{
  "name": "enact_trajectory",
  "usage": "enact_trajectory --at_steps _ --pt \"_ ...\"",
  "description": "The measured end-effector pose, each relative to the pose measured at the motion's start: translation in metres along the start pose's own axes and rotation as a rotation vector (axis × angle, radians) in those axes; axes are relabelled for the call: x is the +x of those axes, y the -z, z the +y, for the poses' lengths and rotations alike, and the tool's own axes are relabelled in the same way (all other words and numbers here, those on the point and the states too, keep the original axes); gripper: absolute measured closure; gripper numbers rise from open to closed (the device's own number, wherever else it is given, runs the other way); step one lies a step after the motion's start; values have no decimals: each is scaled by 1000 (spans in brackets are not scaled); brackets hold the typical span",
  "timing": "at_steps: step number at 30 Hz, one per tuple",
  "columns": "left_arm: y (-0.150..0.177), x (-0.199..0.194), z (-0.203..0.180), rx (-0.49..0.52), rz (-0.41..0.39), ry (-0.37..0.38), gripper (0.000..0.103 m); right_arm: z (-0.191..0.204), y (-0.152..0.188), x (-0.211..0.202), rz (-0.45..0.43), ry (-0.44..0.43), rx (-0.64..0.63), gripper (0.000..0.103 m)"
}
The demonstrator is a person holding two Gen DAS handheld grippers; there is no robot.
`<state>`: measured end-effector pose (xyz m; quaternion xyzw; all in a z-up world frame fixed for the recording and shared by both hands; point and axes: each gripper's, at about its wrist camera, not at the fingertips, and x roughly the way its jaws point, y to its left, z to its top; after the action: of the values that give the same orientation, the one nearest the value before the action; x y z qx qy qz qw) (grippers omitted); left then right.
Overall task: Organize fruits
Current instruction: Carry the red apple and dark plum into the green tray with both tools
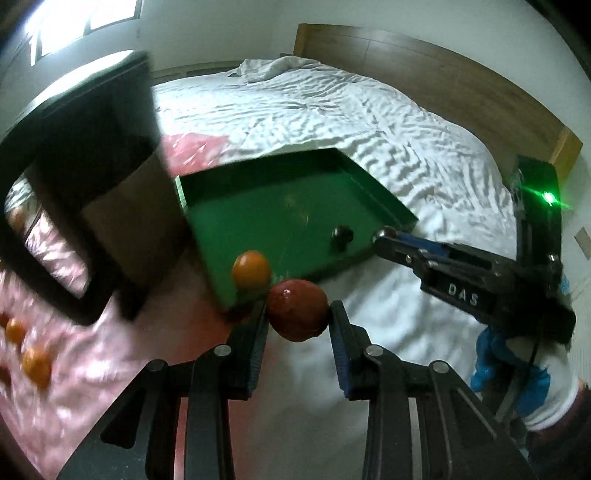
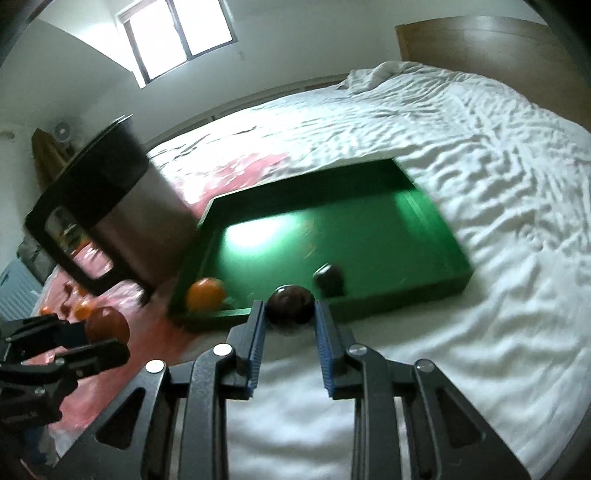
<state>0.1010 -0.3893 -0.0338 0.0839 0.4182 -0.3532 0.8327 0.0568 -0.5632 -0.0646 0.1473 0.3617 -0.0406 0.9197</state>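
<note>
green tray point(image 2: 448, 254), orange fruit point(image 2: 205, 293), white bedsheet point(image 2: 498, 147)

A home bedroom: a bed point(image 2: 461, 155) with rumpled white sheets, wooden headboard point(image 1: 424, 70) and window point(image 2: 181, 33).

Left gripper point(image 1: 298, 314) clamps red fruit point(image 1: 297, 309) beside green tray point(image 1: 384, 192).

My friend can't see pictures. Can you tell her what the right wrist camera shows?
The right gripper holds a dark round fruit just before the near edge of a green tray on a white bed. Inside the tray lie an orange and another dark fruit. At left, the left gripper holds a reddish-brown fruit.
</note>
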Motion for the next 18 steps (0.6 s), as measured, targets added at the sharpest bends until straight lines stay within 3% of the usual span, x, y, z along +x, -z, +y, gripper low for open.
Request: enact_trajectory --at_steps 8,18 --pt "-46 78 -6 -4 78 -42 74 -44 -30 41 18 89 -14 93" --pt "-49 127 -7 39 149 -83 74 -61 -33 87 79 135 -45 93"
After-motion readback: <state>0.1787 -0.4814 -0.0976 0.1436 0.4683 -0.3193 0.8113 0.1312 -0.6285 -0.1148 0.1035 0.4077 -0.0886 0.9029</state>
